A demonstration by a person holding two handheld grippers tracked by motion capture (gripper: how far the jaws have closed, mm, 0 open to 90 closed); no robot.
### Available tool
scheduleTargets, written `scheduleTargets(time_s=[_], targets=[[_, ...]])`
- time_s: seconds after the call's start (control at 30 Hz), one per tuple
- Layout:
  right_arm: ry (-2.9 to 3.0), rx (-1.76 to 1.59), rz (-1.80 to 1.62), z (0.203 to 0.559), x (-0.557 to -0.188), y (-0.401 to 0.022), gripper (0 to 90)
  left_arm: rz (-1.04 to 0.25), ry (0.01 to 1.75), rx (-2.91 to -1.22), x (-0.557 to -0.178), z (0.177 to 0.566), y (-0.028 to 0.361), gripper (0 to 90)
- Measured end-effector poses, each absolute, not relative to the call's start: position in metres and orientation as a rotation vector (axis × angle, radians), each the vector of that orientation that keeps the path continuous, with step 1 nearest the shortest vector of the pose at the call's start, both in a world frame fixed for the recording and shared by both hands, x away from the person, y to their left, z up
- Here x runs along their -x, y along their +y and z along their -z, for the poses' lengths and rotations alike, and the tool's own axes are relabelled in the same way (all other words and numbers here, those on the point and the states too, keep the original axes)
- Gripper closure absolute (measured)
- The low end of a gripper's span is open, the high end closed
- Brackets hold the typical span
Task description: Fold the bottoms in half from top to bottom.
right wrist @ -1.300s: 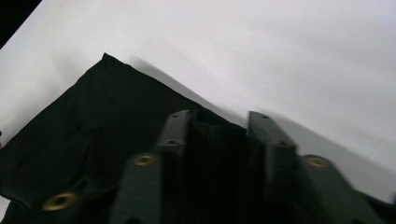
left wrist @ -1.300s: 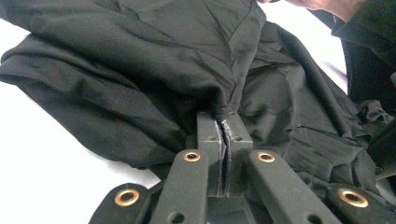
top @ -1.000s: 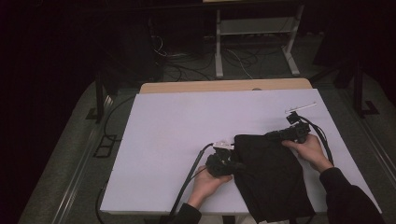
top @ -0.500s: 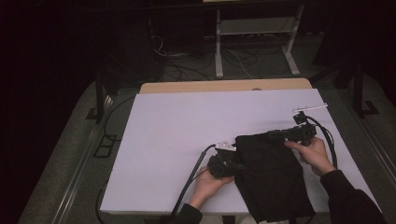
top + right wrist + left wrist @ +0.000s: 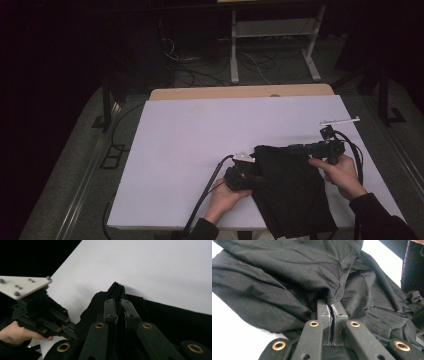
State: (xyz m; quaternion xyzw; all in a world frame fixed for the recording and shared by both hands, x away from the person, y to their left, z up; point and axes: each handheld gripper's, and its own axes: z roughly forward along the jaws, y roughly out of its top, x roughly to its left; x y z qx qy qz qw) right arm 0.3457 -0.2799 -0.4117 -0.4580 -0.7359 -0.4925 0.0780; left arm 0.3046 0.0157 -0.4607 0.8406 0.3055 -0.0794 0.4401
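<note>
A crumpled black fabric garment is pinched by the left gripper and right gripper, both clamped on it, near the white table's front right corner. Spreading it flat is judged the step in hand; next, the held edges must be drawn apart.

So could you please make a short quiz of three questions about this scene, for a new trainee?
1. True or false: the left gripper is shut on the black cloth.
2. What does the right gripper pinch: (a) a cable, (b) a fold of the black cloth, (c) nothing?
3. On which side of the white table does the cloth lie in the high view?

Key: 1. True. 2. (b). 3. The near right side, with its lower edge hanging over the front edge.
</note>
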Motion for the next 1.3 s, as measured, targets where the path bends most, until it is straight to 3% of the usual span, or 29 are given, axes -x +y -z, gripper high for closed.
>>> scheduleTargets(time_s=[1.03,1.17,1.3], targets=[[-2.134,1.244,1.540,0.406,-0.279,-0.299,82.5,0.157,0.752,-2.137,-0.299,0.459,0.007,85.4],[-2.134,1.240,1.548,0.406,-0.272,-0.302,82.5,0.166,0.746,-2.137,-0.299,0.458,0.008,82.7],[-2.120,1.241,1.555,0.408,-0.265,-0.304,82.5,0.098,0.732,-2.161,-0.295,0.450,0.014,72.6]])
